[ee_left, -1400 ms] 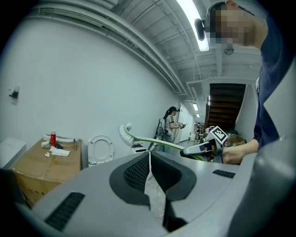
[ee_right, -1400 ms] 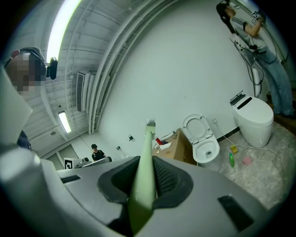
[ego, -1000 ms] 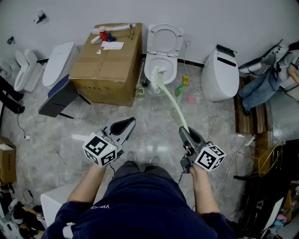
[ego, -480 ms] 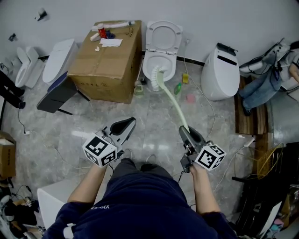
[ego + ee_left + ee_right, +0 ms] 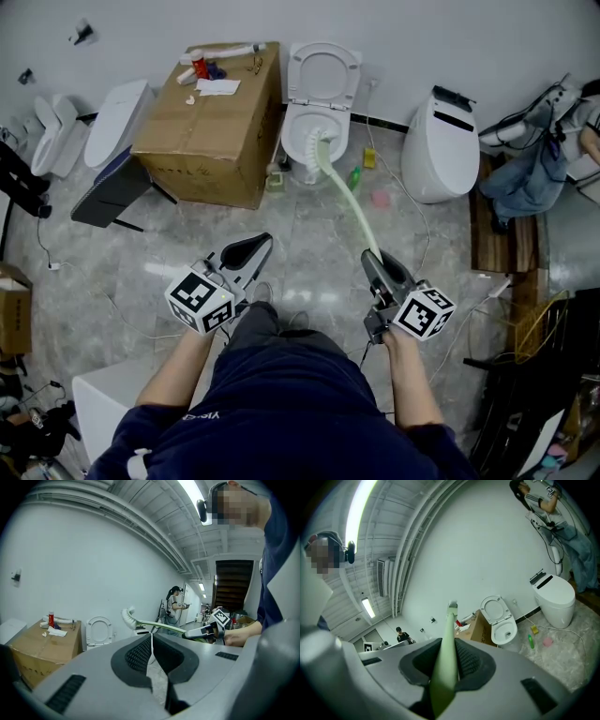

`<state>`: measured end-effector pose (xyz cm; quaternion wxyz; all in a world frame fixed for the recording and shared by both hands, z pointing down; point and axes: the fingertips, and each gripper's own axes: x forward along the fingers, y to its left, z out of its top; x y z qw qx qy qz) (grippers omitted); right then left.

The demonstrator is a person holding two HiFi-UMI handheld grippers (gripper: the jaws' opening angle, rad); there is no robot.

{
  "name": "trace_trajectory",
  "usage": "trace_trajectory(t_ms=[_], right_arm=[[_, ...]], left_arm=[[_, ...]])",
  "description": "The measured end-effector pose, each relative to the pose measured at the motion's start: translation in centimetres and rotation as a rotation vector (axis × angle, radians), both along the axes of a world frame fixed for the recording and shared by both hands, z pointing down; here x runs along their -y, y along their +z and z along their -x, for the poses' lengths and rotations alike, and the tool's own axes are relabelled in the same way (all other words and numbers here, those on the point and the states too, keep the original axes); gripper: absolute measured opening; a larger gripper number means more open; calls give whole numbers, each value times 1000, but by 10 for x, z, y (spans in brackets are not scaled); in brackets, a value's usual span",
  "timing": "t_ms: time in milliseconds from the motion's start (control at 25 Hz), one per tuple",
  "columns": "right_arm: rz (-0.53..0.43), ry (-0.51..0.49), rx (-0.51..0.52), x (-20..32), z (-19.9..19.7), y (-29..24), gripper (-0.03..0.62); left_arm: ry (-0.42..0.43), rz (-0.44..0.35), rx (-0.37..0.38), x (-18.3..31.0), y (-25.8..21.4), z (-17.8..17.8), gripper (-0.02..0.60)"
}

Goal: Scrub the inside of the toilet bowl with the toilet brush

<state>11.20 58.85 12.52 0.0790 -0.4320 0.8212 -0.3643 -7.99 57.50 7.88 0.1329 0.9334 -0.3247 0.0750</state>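
A white toilet (image 5: 316,117) stands against the far wall with its seat and lid raised; it shows small in the right gripper view too, toilet (image 5: 502,623). My right gripper (image 5: 374,263) is shut on the pale green handle of the toilet brush (image 5: 347,202), whose white bristle head (image 5: 307,144) appears over the bowl from above. The handle (image 5: 446,653) runs up between the right jaws. In the left gripper view the brush (image 5: 140,621) hangs in the air, well above the floor. My left gripper (image 5: 250,249) is shut and empty, near my knees.
A big cardboard box (image 5: 206,122) with small items on top stands left of the toilet. A second white toilet (image 5: 441,145) is to the right. A green bottle (image 5: 355,178), a yellow sponge and a pink item lie on the floor. Cables cross the tiles.
I have stepped slightly closer, so the toilet and box sit higher in view. The brush head has shifted up towards the bowl. Both grippers keep their hold and pose.
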Motion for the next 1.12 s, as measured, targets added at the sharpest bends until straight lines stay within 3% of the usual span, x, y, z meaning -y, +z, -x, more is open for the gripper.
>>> trace_trajectory(t_ms=[560,1120], right_arm=[[11,2,-11,39,-11,9,83],[52,13,-20,128,10,22,83]], left_arm=[[-4,4,-4,42,7,-7,37],[13,32,-8,136,18,12,37]])
